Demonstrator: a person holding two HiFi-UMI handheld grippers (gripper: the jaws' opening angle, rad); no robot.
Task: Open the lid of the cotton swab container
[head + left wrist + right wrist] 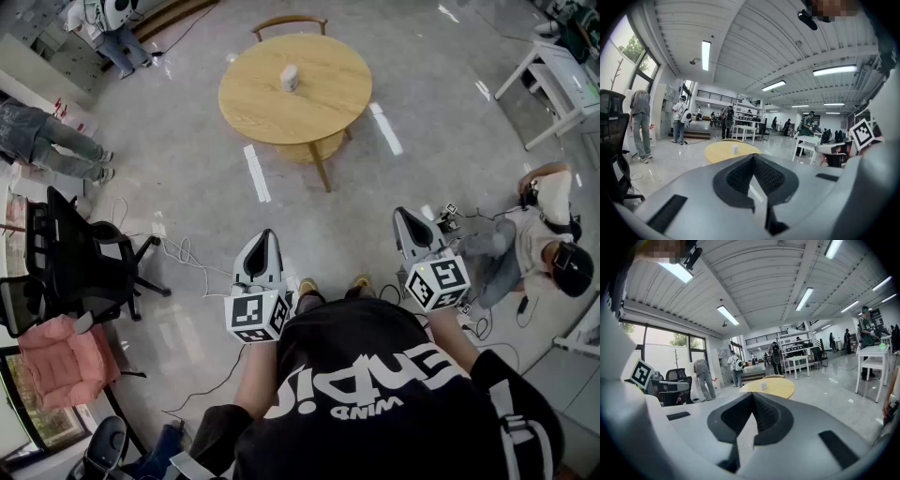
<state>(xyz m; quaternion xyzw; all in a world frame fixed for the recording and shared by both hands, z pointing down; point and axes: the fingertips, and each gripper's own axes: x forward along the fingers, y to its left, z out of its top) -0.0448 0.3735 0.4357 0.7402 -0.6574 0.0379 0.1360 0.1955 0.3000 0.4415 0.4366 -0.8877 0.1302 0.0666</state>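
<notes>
A small white cotton swab container [290, 78] stands upright near the middle of a round wooden table [328, 108], far ahead of me. It shows tiny in the left gripper view [734, 149] and the right gripper view [763, 386]. My left gripper [267, 237] and right gripper [403, 217] are held close to my body, well short of the table, both pointing toward it. Both are shut with nothing between the jaws. In the gripper views the left gripper [752, 156] and right gripper [751, 395] have their tips meeting.
A wooden chair [289, 22] stands behind the table. A black office chair [80, 262] and a pink cushion [64, 361] are at my left, cables [192, 267] trail over the floor, and a person sits on the floor [534, 239] at my right. White tables [562, 80] stand far right.
</notes>
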